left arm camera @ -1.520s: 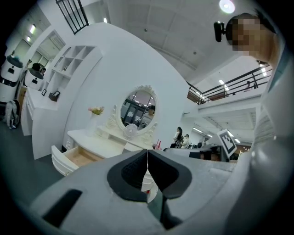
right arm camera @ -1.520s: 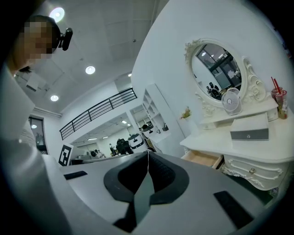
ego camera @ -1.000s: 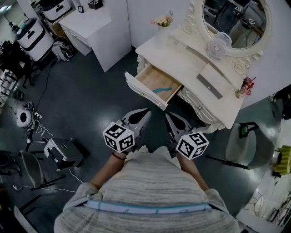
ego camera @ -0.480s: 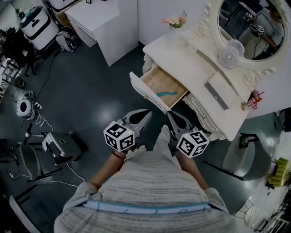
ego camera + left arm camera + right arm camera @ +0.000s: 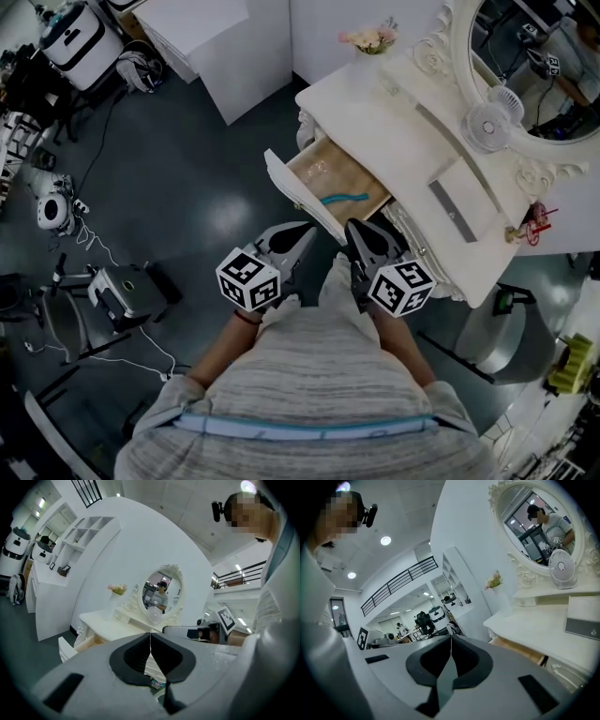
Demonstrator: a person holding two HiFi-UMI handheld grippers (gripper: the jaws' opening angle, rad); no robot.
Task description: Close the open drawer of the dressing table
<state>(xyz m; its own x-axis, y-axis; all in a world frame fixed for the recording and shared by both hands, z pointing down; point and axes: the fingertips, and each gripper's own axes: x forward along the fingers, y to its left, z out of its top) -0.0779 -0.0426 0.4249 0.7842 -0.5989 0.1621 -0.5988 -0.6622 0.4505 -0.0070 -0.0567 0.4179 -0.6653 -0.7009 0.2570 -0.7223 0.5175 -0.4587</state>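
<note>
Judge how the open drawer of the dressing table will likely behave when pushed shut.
The drawer looks like rigid wood, so it should probably slide in without flexing. Holding only a thin teal item, it is likely light.

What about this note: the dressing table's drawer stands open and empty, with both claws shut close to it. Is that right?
Not quite. The drawer is open but not empty: the head view shows a turquoise item lying in it. The left claw and right claw are shut, close to it.
</note>
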